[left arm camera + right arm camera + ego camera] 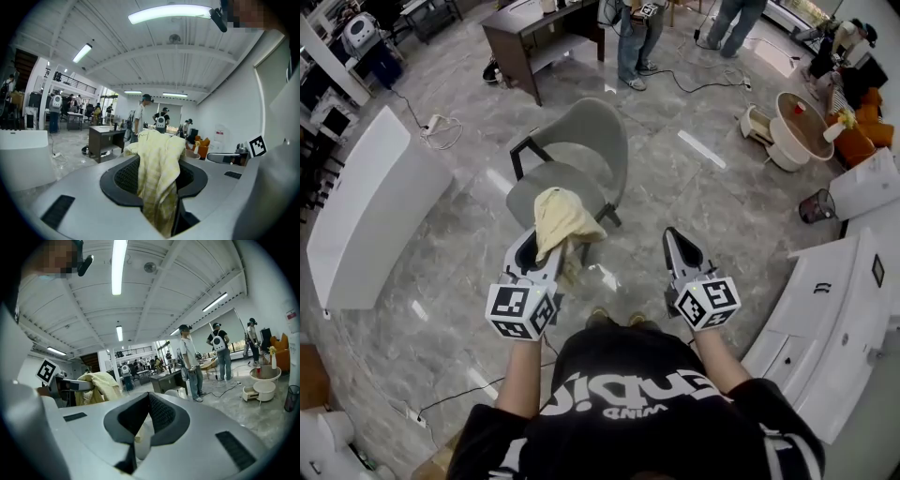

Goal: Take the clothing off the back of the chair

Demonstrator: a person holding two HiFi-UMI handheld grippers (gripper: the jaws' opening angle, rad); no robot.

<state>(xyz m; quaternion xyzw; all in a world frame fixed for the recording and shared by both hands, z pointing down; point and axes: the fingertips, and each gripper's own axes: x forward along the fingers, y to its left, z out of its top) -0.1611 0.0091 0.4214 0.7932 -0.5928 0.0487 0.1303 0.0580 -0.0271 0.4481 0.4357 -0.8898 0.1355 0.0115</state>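
Item, yellow clothing (562, 221): already off the chair (592, 131), whose back stood bare; clamped, bunched, between the partly closed jaws of the left gripper (536, 247); right gripper (677, 238) closed, apparently empty; removal judged essentially done.

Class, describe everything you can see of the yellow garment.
The yellow garment is pale, crumpled cloth with a faint check. The left gripper is shut on it: it bunches above the jaws and hangs down between them. In the head view it shows in front of the grey chair, whose back is bare. Only that gripper visibly touches it.
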